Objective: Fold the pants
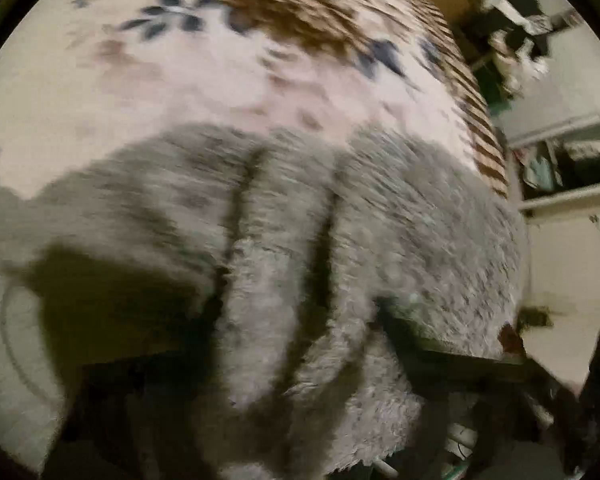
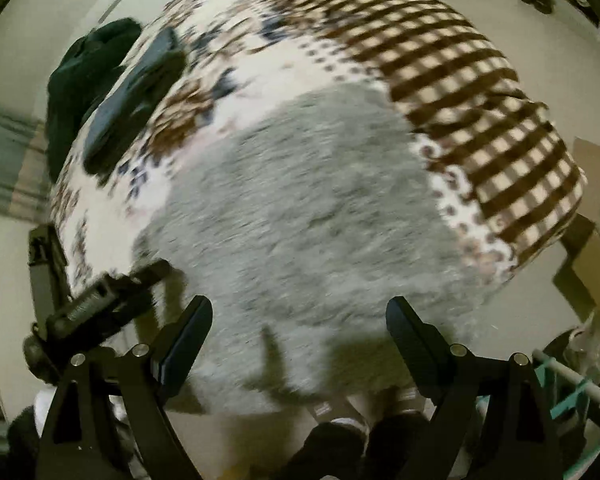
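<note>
The right gripper [image 2: 300,344] hangs with jaws spread wide and empty, the grey fleece pants [image 2: 300,216] lying just ahead of them on a patterned blanket [image 2: 460,92]. The left gripper [image 1: 300,360] is clenched on a bunched fold of the pants, fabric swallowing its jaws.

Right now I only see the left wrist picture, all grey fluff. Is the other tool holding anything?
Observer: No. The right gripper has its jaws wide open over the grey pants, with nothing between them.
Operator: Are the pants spread out?
Observer: Mostly, as a broad patch on the patterned blanket.
Operator: Where is my tool on them?
Observer: The left gripper reaches in at the pants' left edge.
</note>
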`<state>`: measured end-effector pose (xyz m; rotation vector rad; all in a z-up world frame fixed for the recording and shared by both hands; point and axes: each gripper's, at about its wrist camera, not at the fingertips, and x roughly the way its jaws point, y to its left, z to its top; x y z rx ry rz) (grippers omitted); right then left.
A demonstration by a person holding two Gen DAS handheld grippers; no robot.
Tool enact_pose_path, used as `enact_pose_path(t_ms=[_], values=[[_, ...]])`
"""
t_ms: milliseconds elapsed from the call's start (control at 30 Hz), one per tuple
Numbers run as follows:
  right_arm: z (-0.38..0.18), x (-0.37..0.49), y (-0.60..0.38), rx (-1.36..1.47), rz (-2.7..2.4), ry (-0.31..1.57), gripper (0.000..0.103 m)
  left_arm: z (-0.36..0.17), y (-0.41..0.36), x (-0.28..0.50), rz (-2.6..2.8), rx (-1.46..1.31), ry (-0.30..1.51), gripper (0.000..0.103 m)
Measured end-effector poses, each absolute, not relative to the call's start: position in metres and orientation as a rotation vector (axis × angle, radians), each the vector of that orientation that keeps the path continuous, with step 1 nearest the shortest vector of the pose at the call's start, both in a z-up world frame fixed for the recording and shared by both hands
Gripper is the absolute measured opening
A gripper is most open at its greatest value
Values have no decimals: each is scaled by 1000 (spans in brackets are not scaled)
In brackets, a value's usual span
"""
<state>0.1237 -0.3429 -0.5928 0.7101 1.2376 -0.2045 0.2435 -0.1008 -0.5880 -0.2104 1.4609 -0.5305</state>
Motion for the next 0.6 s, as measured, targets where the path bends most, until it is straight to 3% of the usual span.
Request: enact_pose_path(t_ms=[200,367,467,500,567,600], values=[[-611,135,-354,730,-248,1263,91,-545,-53,212,-534,-323,1339,15],[-621,150,-345,681,-208,1322,91,-556,-4,195,-410,-377,1386,15],[-627,155,-337,648,-187,1360,91,-576,18,197,-358,-514,1454,24],[-628,157,-334,640,-183,1367,91,-575,22,200,-326,-522,1473,32],[-629,160,-329,618,-179,1376,91,-561,27,202,-321,-547,1436,34],[-628,161,-327,607,-178,1377,91,-547,29,201,-308,-541,1388,46]])
